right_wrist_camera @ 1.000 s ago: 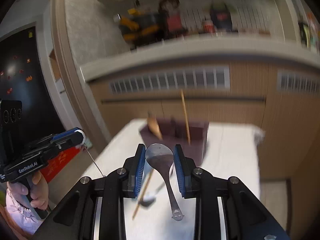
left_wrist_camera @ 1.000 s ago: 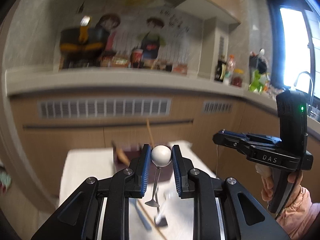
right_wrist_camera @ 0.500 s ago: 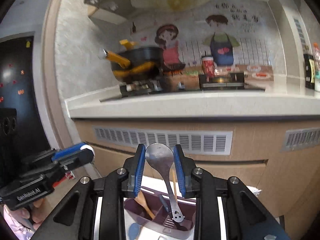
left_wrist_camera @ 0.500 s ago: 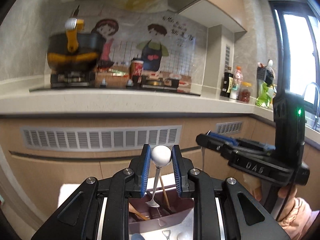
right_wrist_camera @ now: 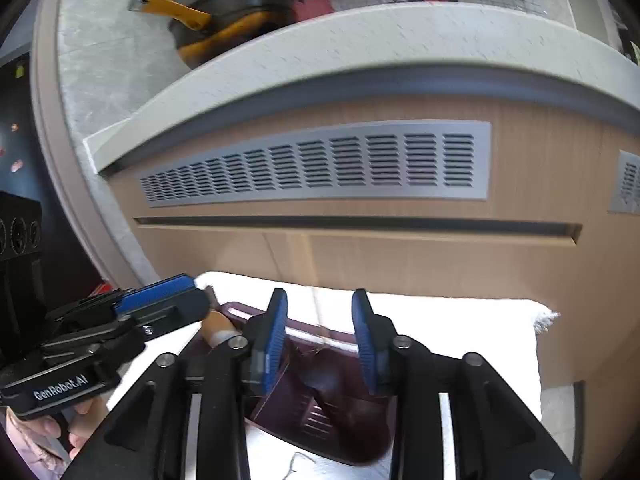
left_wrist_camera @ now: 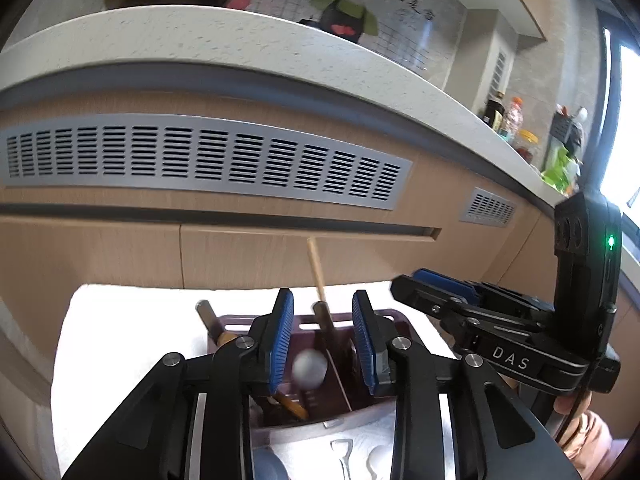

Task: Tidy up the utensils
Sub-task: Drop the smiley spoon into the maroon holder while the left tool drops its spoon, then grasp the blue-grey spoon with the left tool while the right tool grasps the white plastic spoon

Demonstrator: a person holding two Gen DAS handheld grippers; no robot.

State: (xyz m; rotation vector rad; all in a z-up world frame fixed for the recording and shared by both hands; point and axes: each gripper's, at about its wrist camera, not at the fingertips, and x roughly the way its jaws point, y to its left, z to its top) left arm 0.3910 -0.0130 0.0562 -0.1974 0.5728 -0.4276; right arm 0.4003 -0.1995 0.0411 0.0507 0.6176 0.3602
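My left gripper (left_wrist_camera: 323, 340) is open right above the dark purple utensil holder (left_wrist_camera: 260, 320). The white-ball-ended spoon (left_wrist_camera: 308, 372) sits loose between the jaws, down in the holder, blurred. A wooden chopstick (left_wrist_camera: 316, 268) and a wooden-handled utensil (left_wrist_camera: 212, 320) stand in the holder. My right gripper (right_wrist_camera: 320, 340) is open over the same holder (right_wrist_camera: 320, 412). The metal spoon (right_wrist_camera: 332, 388) shows only as a dark blur inside the right compartment. Each gripper shows in the other's view, the right (left_wrist_camera: 440, 288) and the left (right_wrist_camera: 160, 296).
The holder stands on a white cloth (left_wrist_camera: 120, 320) on a small table. More metal utensil ends (left_wrist_camera: 340, 456) lie on the cloth near me. Wooden cabinets with a vent grille (left_wrist_camera: 200, 160) and a countertop rise close behind.
Both grippers dropped toward the holder and opened. The white-ball spoon left the left jaws and the metal spoon left the right jaws, both into the holder.
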